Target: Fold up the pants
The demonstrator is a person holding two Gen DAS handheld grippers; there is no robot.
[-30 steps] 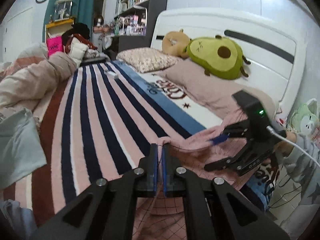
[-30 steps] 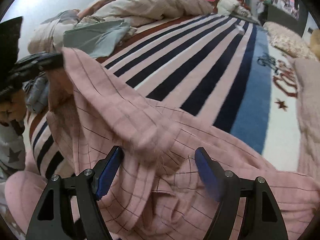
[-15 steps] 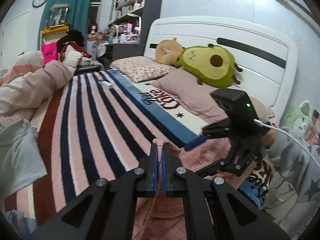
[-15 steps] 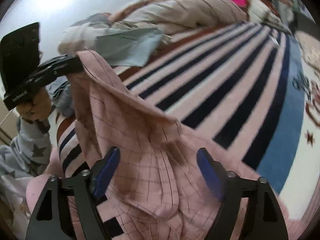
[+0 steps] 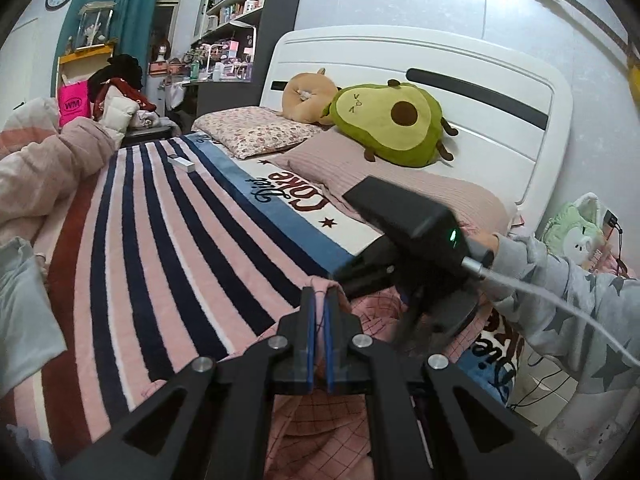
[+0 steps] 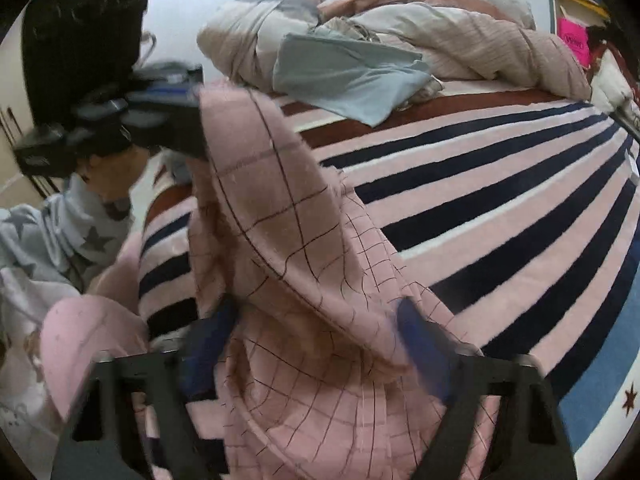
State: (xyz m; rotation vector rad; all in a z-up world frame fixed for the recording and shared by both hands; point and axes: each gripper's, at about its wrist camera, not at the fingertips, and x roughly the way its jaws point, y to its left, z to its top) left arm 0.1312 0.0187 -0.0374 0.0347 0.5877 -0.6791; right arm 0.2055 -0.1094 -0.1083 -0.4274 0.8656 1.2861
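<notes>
The pink checked pants [image 6: 280,240] hang in a raised fold over the near edge of the bed. My left gripper [image 5: 319,300] is shut on a corner of the pants [image 5: 320,420]; the right wrist view shows it [image 6: 192,96] at upper left, holding that edge up. My right gripper [image 6: 316,320] straddles the lower part of the fold. Its jaws are closing, blurred by motion, with the fabric between them and the blue pads still apart. In the left wrist view the right gripper's black body [image 5: 420,232] is just right of my left fingertips, held by a hand in a grey star-print sleeve [image 5: 560,300].
A striped blanket [image 5: 160,240] covers the bed. An avocado plush [image 5: 388,120] and pillows [image 5: 256,132] lie by the white headboard [image 5: 480,76]. A bunched duvet [image 6: 460,28] and a light blue garment [image 6: 344,76] sit on the far side. A small white object [image 5: 182,163] lies on the blanket.
The right gripper has rolled and come closer beside the left one, over the hanging fold. The left gripper stays shut on the pants corner, tilted slightly upward.
</notes>
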